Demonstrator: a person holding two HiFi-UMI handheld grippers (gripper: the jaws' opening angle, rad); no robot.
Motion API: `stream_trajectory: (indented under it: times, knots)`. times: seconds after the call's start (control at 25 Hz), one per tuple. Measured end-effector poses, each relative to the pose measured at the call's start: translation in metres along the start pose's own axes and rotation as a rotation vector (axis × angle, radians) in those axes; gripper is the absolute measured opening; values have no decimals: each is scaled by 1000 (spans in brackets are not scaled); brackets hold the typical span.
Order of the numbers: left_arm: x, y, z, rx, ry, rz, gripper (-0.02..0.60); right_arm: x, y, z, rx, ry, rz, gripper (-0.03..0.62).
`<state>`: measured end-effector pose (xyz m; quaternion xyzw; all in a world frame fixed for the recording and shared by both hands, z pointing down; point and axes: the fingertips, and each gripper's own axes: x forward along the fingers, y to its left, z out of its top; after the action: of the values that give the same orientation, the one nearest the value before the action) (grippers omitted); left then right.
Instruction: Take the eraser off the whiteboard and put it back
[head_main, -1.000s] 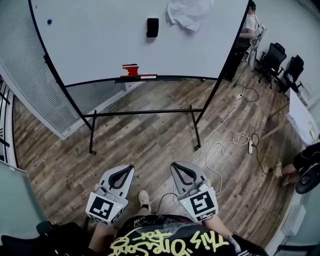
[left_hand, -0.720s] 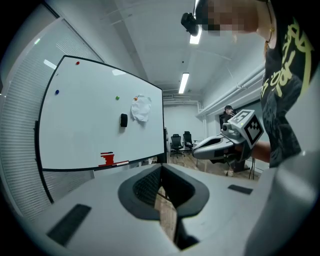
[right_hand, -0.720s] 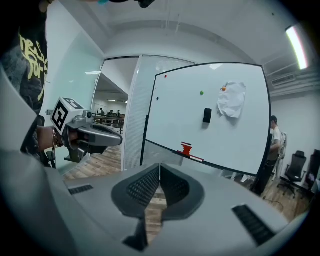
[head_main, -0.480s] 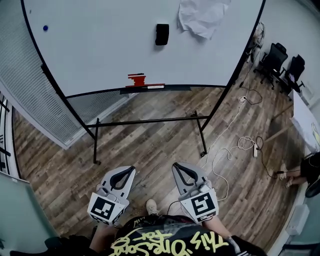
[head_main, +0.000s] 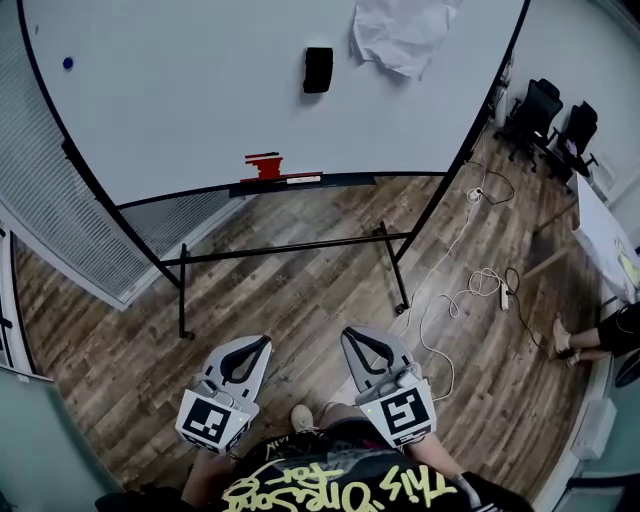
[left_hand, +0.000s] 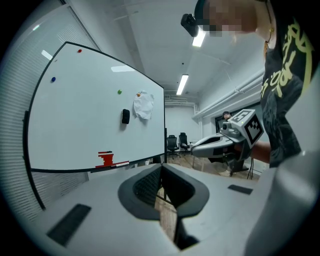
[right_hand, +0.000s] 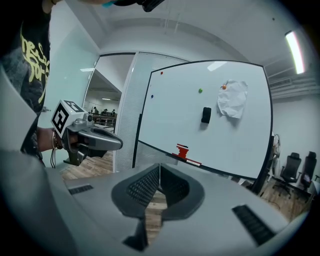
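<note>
**Tongs and eraser: state and position**

**1. Tongs**
- Left tongs (head_main: 258, 345): the jaws are fully closed, with the pads meeting at the tip. Nothing is held between them.
- Right tongs (head_main: 350, 336): the jaws are fully closed in the same way and hold nothing.
- The two tongs sit side by side without touching, low in front of the person. Both point toward the whiteboard (head_main: 180, 100) and are well apart from it. Neither touches any object.

**2. Eraser**
- The eraser (head_main: 318, 69) is a black block set upright on the whiteboard face, in the upper middle of the board.
- It is well apart from both tongs.
- In the left gripper view it appears left of and above the closed jaw tip. In the right gripper view it appears right of and above the tip.

**3. Other items on the whiteboard**
- A crumpled sheet of paper (head_main: 400, 35) hangs just right of the eraser and slightly higher.
- A green magnet (right_hand: 200, 90) sits above the eraser, left of the paper.
- A blue magnet (head_main: 67, 63) sits near the whiteboard's left edge.
- A red object (head_main: 265, 165) rests on the tray (head_main: 335, 180) along the whiteboard's lower edge, below and left of the eraser.

**4. Around the whiteboard**
- A wooden floor (head_main: 300, 280) runs under the whiteboard's stand and back to the tongs.
- Loose cables (head_main: 470, 285) lie on the floor to the right of the whiteboard.
- Office chairs (head_main: 545, 110) stand beyond the whiteboard's right edge.
</note>
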<state>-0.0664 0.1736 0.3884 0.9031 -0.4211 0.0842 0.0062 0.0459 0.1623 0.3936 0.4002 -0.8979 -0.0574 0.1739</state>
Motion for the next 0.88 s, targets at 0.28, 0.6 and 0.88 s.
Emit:
stream_trajectory:
  times: [0.28, 0.6, 0.88]
  knots:
    - [3, 7, -2, -2, 6, 11, 8, 9, 0, 1, -8, 8, 26, 11]
    - [2, 9, 7, -20, -23, -5, 8, 12, 2, 5, -16, 8, 8, 11]
    - [-7, 11, -7, -7, 16, -20, 8, 8, 19, -10, 10, 48, 10, 11]
